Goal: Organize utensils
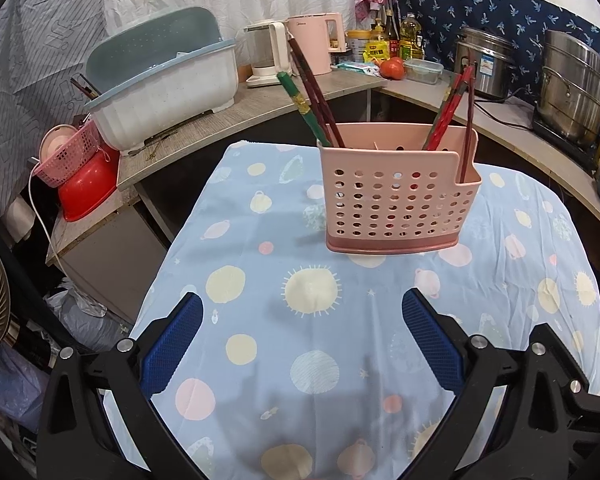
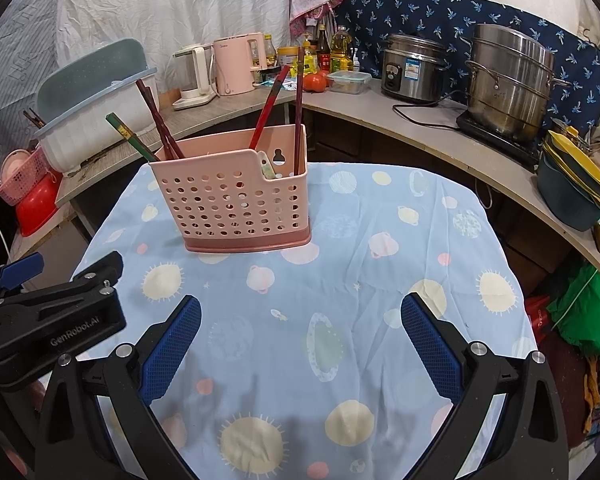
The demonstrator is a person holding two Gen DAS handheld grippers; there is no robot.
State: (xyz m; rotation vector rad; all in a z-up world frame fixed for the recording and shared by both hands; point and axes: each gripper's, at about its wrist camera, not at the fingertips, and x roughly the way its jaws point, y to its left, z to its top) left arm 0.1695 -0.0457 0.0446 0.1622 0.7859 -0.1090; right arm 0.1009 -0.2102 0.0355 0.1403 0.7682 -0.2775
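A pink perforated utensil holder [image 1: 396,196] [image 2: 232,200] stands upright on the blue patterned tablecloth [image 1: 340,340] [image 2: 360,280]. Several chopsticks lean inside it: dark red and green ones [image 1: 312,96] [image 2: 152,120] at its left end, red ones [image 1: 452,108] [image 2: 276,100] at its right end. A pale spoon handle [image 2: 266,165] shows in the right compartment. My left gripper [image 1: 302,308] hovers open over the cloth, short of the holder, holding nothing. My right gripper [image 2: 300,310] is likewise open and empty. The left gripper's body [image 2: 40,312] appears at the left of the right wrist view.
A curved counter [image 2: 440,128] behind the table carries a white dish bin [image 1: 164,88], kettles [image 1: 312,40], bottles, a tomato [image 1: 392,67], a rice cooker [image 2: 414,68] and a steel pot [image 2: 508,80]. A pink basket on a red bowl [image 1: 84,188] sits at the left.
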